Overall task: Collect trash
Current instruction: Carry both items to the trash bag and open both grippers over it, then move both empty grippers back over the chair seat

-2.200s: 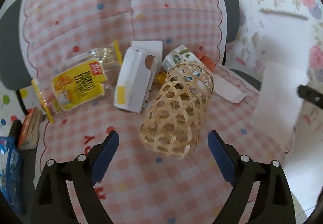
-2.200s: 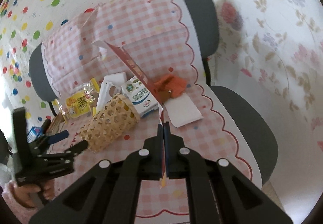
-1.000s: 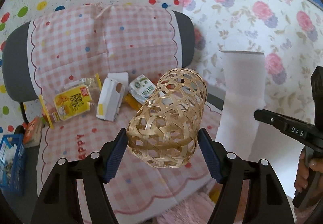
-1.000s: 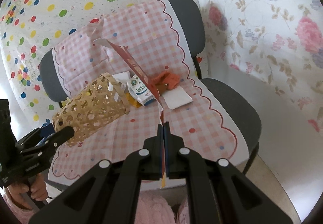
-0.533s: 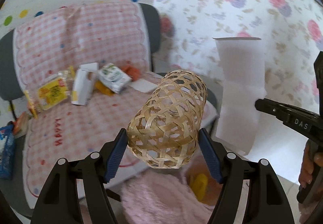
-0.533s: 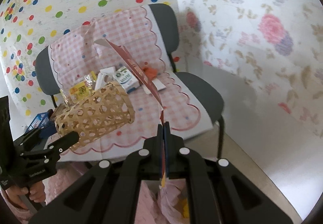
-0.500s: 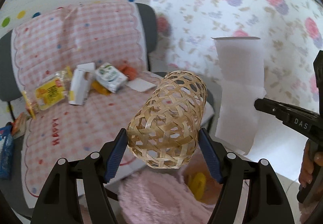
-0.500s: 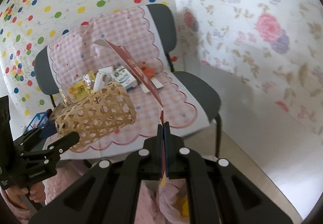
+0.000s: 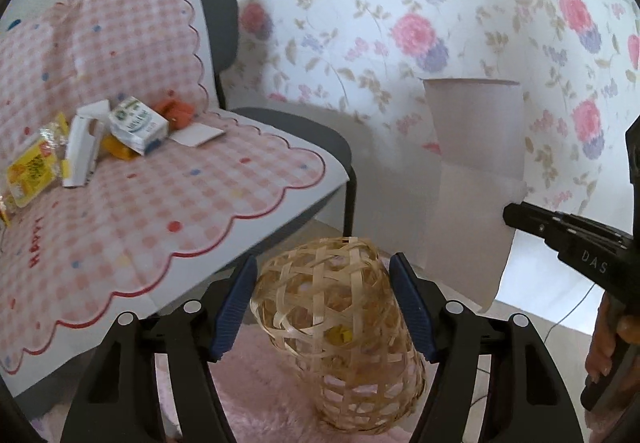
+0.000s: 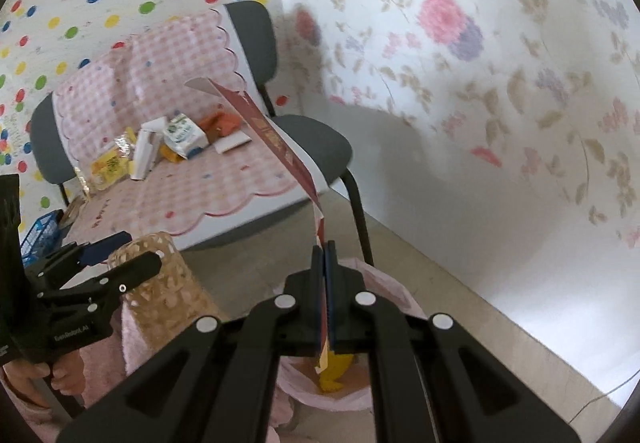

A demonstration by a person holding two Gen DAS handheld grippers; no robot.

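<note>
Left claw (image 9: 322, 307) clamped on woven basket (image 9: 340, 347) (yellow scrap inside); right claw (image 10: 324, 255) pinching red-and-white paper sheet (image 10: 276, 139).

Tan woven basket (image 9: 340, 339), pink gingham chair cover (image 9: 140, 211), pink-and-purple floral wallpaper (image 9: 400, 23)

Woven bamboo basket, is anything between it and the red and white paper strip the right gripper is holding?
Nothing visible. Open air separates the red and white paper strip in the right gripper from the woven bamboo basket; only the left gripper clamps the basket's sides.
</note>
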